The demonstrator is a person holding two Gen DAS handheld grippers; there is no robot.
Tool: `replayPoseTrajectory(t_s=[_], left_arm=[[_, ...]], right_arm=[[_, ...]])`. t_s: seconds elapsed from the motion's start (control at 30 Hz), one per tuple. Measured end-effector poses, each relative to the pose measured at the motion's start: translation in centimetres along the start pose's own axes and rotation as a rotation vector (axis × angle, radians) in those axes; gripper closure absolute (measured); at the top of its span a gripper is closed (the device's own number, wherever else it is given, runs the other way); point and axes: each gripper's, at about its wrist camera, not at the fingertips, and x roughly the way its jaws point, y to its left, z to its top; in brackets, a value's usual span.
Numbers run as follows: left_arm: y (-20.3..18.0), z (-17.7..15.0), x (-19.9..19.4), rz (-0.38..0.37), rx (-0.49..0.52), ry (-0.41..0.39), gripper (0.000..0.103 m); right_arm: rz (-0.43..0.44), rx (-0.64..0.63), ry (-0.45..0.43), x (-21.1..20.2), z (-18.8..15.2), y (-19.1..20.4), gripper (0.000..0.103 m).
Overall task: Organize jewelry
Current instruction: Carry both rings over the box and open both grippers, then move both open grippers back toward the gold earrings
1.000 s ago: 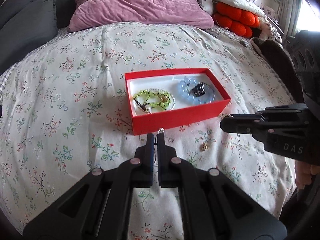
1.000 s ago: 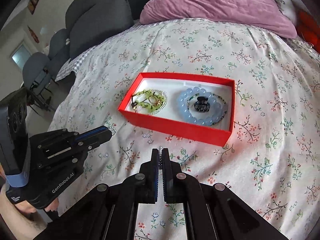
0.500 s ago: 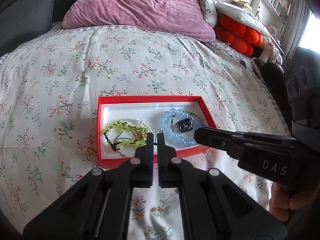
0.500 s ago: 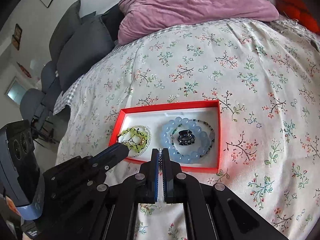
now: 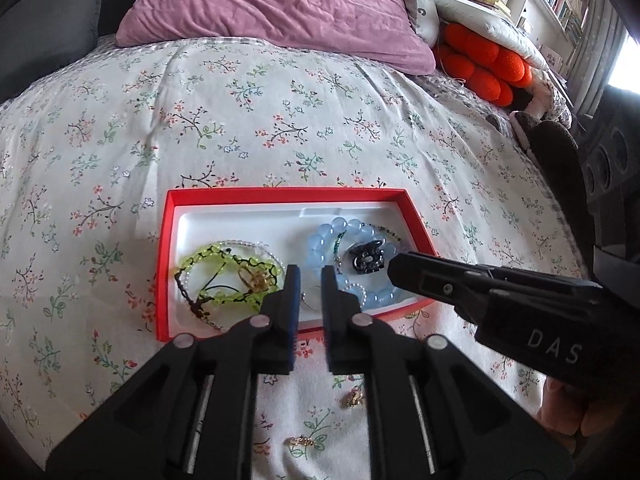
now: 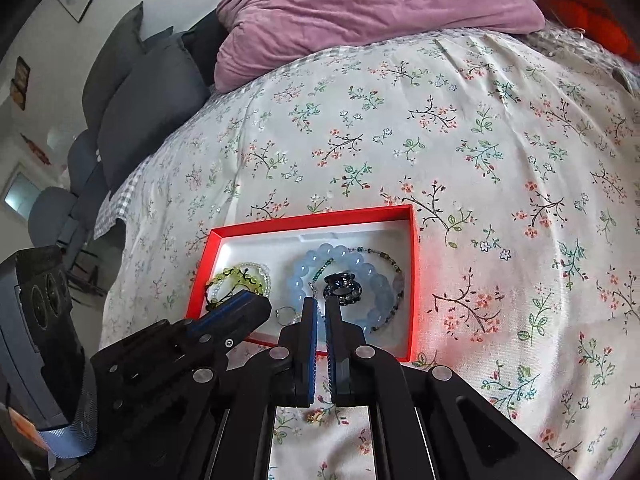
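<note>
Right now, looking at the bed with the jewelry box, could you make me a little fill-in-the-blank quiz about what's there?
1. The jewelry box has a rim colored ____.
2. The black hair claw lies inside the ring of the ____ beaded bracelet.
3. The small gold pieces lie on the floral bedspread, ____ the box.
4. The left tool stands with its fingers ____, a small ring showing between them.

Missing words: red; blue; outside; apart
</note>
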Motion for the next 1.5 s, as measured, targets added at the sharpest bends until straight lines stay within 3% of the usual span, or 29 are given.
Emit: replayPoseTrajectory(t_s=[0.07,0.2,0.33,0.57,0.63,0.7,0.73,0.77,1.1,1.5], left_arm=[[0.0,0.1,-0.2,0.000,-0.003,-0.010,0.071],[-0.1,0.2,-1.0,0.020,0.011,-0.022,0.061],[-0.1,0.0,-2.4,0.051,0.019,-0.046,0.039],[-0.2,-1.1,-4.7,0.103,0.046,-0.048,0.018],[-0.1,-1.7,-5.0,0.115,0.042,-0.031,0.015],[0.3,-2.3,-5.1,0.121,0.028,-0.002,0.011],[0.4,-2.6,-5.1,0.129,0.023,0.012,0.009],[0.6,-2.9,-5.2,0.136,0.021,0.022,0.008],[1.0,-5.6,-5.9,0.193,0.079,0.085,0.004],[1.2,-9.6,-3.2,0.205,0.134,0.239,0.004]], right_arm=[[0.002,0.004,0.002,-0.2,0.0,-0.1,0.091],[-0.009,-0.005,0.003,-0.9,0.0,-0.4,0.091],[-0.020,-0.012,0.005,-1.9,-0.2,-0.7,0.090],[-0.051,-0.039,0.010,-3.6,-1.2,-1.3,0.083],[-0.061,-0.048,0.007,-4.1,-1.5,-1.5,0.076],[-0.067,-0.051,0.006,-4.5,-1.9,-1.6,0.060],[-0.072,-0.051,0.004,-4.7,-2.1,-1.7,0.039],[-0.077,-0.049,-0.004,-5.0,-2.4,-1.9,0.028],[-0.154,-0.115,0.011,-5.8,-4.3,-2.7,0.020],[-0.246,-0.281,0.132,-3.1,-8.3,-2.3,0.020]])
